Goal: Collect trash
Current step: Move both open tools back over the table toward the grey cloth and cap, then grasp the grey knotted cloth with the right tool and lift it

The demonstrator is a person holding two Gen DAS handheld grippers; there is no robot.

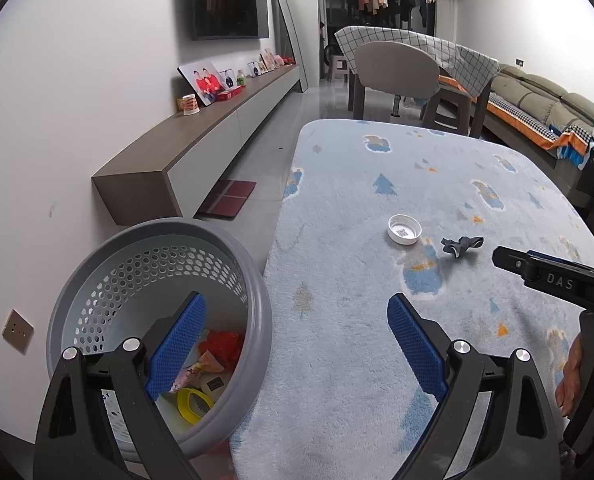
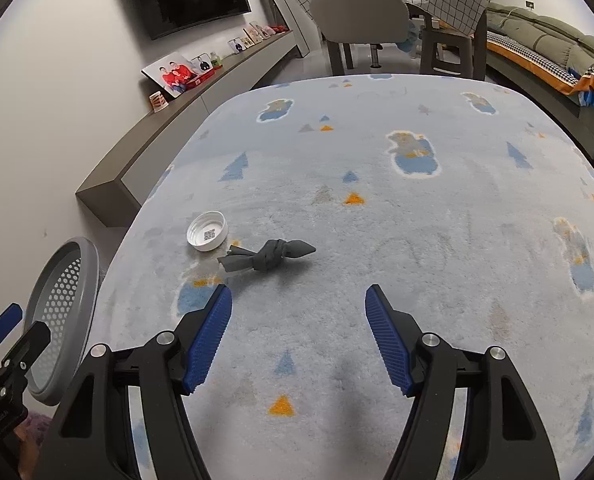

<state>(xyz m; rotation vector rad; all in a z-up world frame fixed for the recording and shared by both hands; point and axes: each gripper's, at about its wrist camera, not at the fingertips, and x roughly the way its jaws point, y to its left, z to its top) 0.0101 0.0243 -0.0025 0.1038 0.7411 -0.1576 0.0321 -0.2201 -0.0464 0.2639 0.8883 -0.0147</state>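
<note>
Trash left on the table (image 2: 437, 240): a knotted grey rag (image 2: 271, 260) and a white cap (image 2: 207, 231), lying close together on the fluffy blue cover, cap just to the rag's left in the right wrist view. Right claw (image 2: 298, 336) hung over the cover short of the rag, jaws apart w/ nothing between them. Left claw (image 1: 295, 344) also gaped empty, one finger over the grey basket (image 1: 253, 280), which sat beside the table edge w/ wrappers and a yellow ring already inside. Judgement: rag was the nearer pick for the right claw. Best approach looked like going forward and a bit left, straddling the knot, the thickest part, not the loose tail. Pads should've sunk into the pile some, or they'd skim over the cloth. Risk: nudging the cap.
</note>
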